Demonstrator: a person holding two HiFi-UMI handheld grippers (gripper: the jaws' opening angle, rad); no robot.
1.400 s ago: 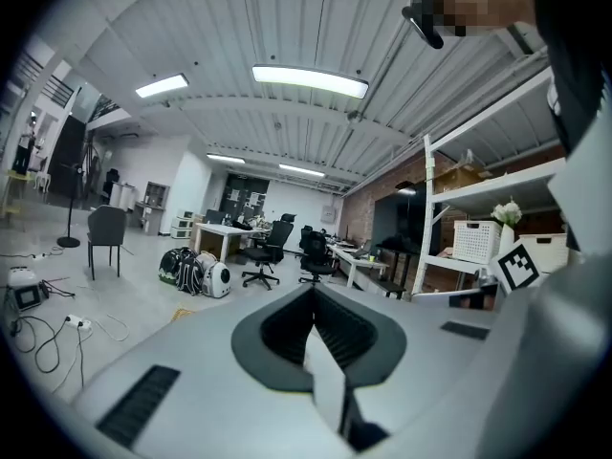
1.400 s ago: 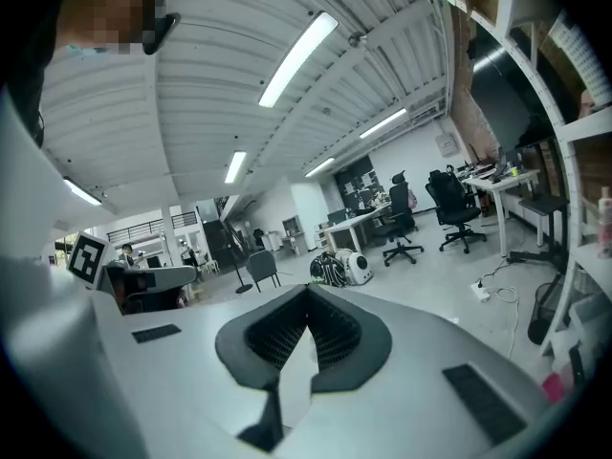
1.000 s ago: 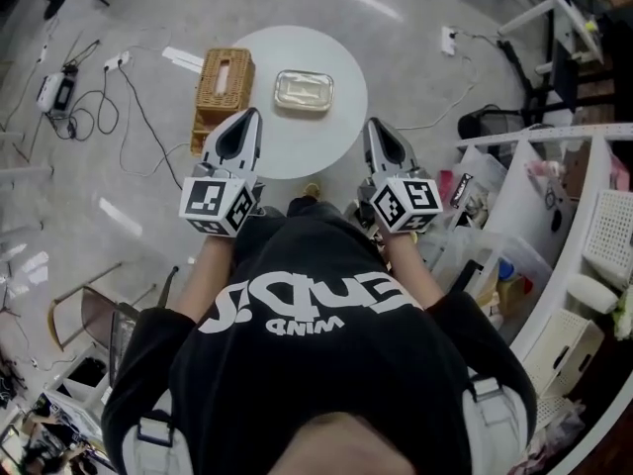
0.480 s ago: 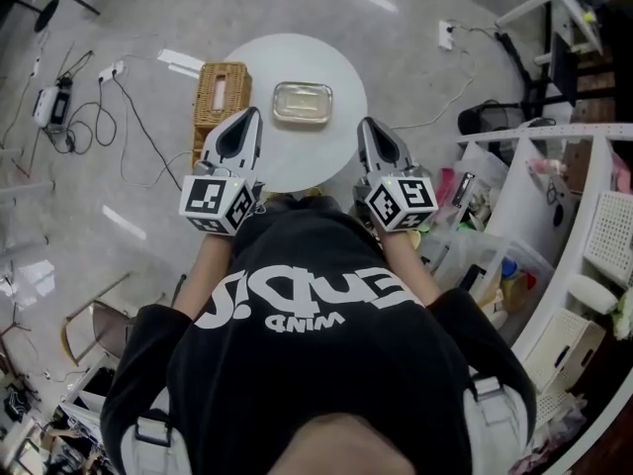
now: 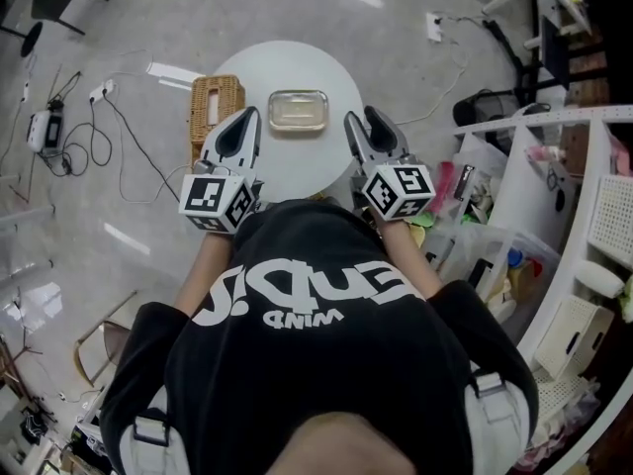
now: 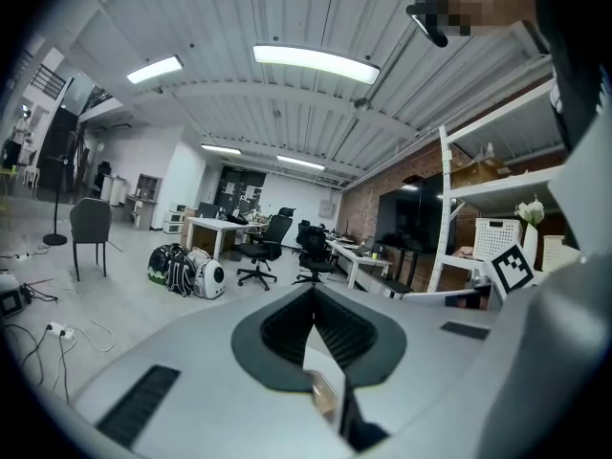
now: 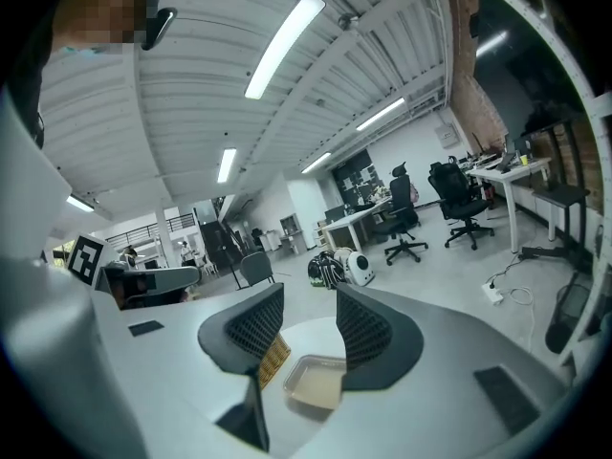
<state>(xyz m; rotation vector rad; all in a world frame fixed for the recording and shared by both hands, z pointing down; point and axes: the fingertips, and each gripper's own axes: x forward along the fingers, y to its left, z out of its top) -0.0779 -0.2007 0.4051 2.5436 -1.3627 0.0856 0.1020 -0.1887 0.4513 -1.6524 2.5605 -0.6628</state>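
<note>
Here, right gripper [image 5: 361, 117], jaws apart, near tray [image 5: 298, 110] (left gripper [image 5: 247, 113] closed)

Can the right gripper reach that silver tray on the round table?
Probably yes. The right gripper is open, the tray lies on the table just ahead of it, and nothing stands between them.

Free passage: near half of the round white table [image 5: 297, 166]. Obstacles: the shallow rectangular metal tray [image 5: 298, 110] at centre-rear and the woven wicker basket [image 5: 214, 107] at the left rim.
</note>
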